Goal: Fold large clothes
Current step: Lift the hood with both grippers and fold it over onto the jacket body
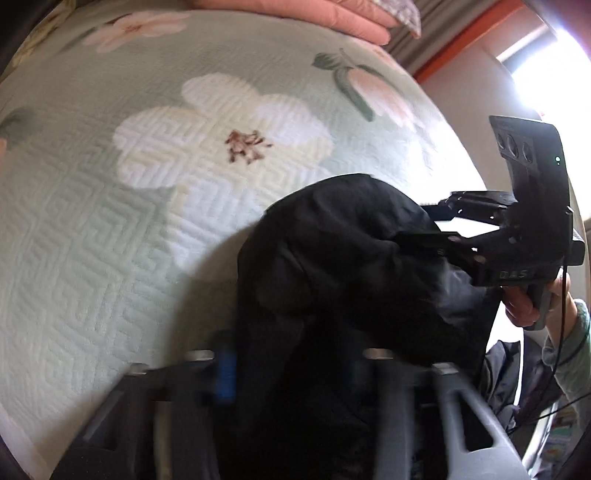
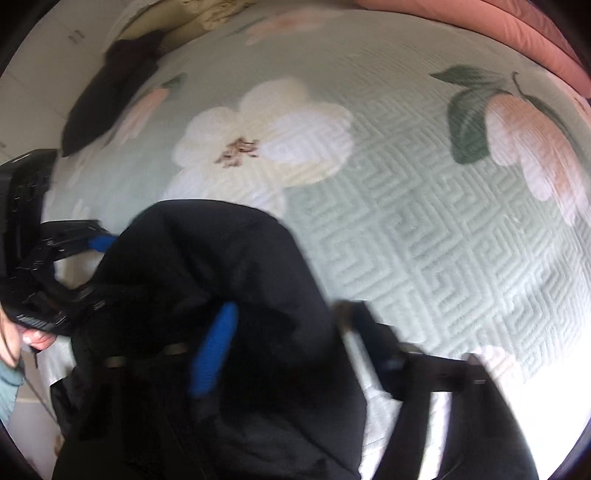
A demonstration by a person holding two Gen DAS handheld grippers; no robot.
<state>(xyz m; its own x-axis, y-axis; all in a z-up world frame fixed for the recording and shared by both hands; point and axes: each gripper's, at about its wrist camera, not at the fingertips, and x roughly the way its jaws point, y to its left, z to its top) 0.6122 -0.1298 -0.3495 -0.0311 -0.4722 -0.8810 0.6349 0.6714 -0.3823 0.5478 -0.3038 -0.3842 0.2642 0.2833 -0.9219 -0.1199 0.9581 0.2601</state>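
Between both sets of fingers I pinch the black garment point(image 1: 332, 258), left gripper point(image 1: 295, 373) and right gripper point(image 2: 291, 332) clamped on it for carrying over the quilt point(image 1: 110, 221).

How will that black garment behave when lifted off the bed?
Probably floppy: the black garment bunches and drapes in soft folds around both tongs. It looks thin, so likely light. Its loose lower part would probably sag and drag on the quilted bedspread.

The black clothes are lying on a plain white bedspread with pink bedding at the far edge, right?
Not quite. The bedspread is pale green with big flowers, not plain white. The left wrist view shows it. The black clothes do lie on it, and the pink bedding is at the far edge.
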